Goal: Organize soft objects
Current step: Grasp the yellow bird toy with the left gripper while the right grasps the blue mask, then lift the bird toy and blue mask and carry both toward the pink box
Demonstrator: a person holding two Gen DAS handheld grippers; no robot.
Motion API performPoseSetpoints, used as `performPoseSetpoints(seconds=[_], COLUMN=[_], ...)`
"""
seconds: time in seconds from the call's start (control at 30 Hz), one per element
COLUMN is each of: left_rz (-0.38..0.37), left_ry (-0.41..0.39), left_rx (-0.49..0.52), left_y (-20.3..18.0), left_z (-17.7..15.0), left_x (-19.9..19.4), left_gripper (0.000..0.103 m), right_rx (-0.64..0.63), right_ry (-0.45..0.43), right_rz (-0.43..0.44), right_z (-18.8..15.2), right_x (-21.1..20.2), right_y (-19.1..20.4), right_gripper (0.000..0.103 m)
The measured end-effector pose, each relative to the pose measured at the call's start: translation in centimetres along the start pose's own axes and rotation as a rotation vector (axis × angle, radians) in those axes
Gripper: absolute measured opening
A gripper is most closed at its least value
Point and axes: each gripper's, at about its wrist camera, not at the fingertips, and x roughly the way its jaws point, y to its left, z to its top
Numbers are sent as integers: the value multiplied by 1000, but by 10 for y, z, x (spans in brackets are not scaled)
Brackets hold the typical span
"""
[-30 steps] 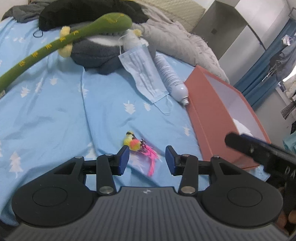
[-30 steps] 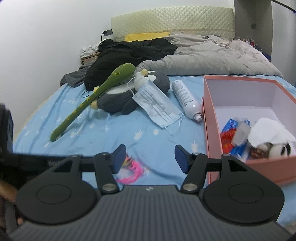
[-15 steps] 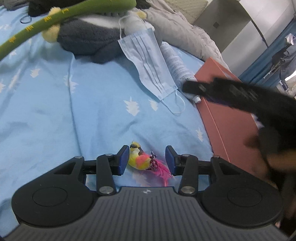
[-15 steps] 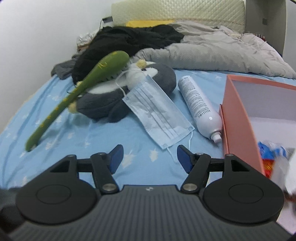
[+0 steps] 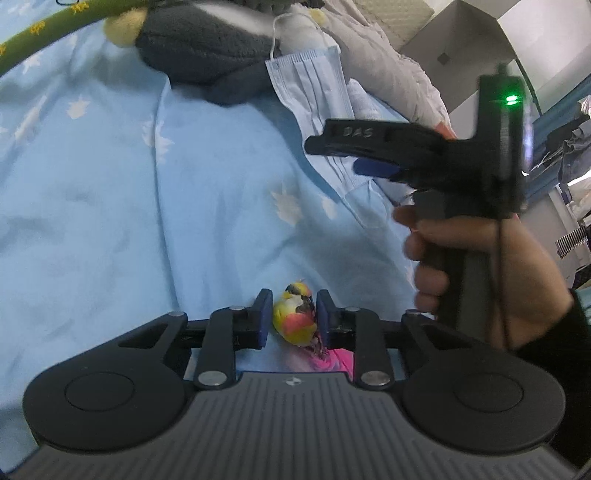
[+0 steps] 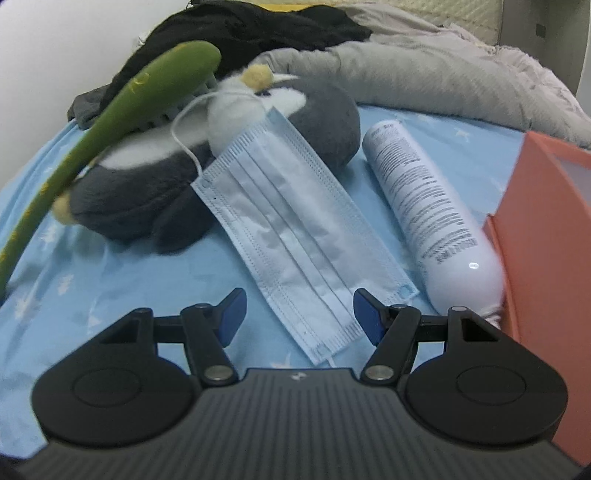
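Note:
My left gripper [image 5: 291, 317] is shut on a small yellow and orange toy bird [image 5: 295, 320] with pink tail feathers, low on the blue bedsheet [image 5: 110, 206]. My right gripper [image 6: 299, 314] is open and empty, its fingers on either side of the near end of a light blue face mask [image 6: 295, 236]. The mask leans on a grey and white plush penguin [image 6: 147, 192]. A long green plush snake [image 6: 110, 118] lies across the penguin. The right gripper also shows in the left wrist view [image 5: 373, 166], held by a hand above the mask [image 5: 314, 85].
A white spray bottle [image 6: 424, 206] lies right of the mask, against a salmon-pink box [image 6: 546, 229]. A grey duvet [image 6: 424, 70] and black clothing [image 6: 258, 29] are piled at the head of the bed.
My left gripper moved forward around the toy bird and closed on it. My right gripper moved away from the box and forward over the near end of the face mask.

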Motion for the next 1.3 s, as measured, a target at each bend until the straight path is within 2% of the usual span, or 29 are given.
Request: performPoseSetpoints(seconds=[0.33,0.43,0.5,0.53,0.6,0.67,0.77,0.93,1.3], left_rz=[-2,-1,-1,0,7,12,25,38,57], left_ry=[-54,-59,-64,-66,-73,-86,-104,-123,-132], left_rx=[-5,-13,-17,-17,-13,1,18,26,61], left_y=[13,14,15,16,15,13,9,4,-4], left_z=[27,28,28,28,28,26,24,20,7], left_x=[-8,-11,-15,-17,-18,-25,-32,-45,-68], left_gripper=[29,29,29,29,29,29,29,29,29], right_rx=[-4,-24,-7,4,19,25,-8,24,50], right_ry=[-8,-11,-11,-10,-5,8,16,16,33], right_rz=[0,-13,1,2,-3,3,-18,5,17], right_z=[4,3,2,3,4,6,2,-11,-59], right_x=[37,39,38,38,37,36,29,4,-74], right_y=[9,12,10,9,7,7,15,19,29], right_gripper=[68,60,44,40,20,6,6,5,5])
